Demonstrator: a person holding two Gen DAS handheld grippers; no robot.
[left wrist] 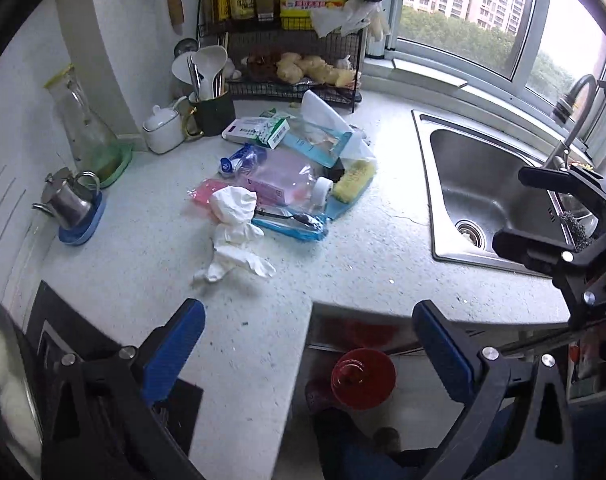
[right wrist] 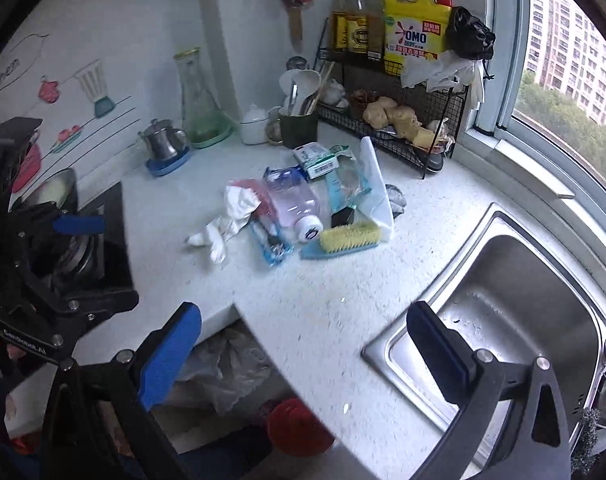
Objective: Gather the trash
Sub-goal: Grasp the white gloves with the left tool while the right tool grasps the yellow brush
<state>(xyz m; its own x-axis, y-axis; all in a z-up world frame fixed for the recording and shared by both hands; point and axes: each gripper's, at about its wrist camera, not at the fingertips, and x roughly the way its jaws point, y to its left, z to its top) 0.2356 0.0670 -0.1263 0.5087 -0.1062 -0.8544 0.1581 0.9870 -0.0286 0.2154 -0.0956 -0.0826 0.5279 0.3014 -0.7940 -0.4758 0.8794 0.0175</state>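
L gripper (left wrist: 307, 356) & R gripper (right wrist: 303, 356) both released, empty | crumpled glove (left wrist: 235, 232) mid-frame: light, limp, pinch the bunched top | plastic bottle (left wrist: 279, 180): slippery

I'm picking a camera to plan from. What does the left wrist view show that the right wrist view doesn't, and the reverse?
Only the left wrist view shows the sink drain and the tap.

Only the right wrist view shows the wall stickers and a plastic bag under the counter.

Both show the trash pile, with its white glove and yellow brush, plus the wire rack and sink. Left gripper and right gripper are open and empty.
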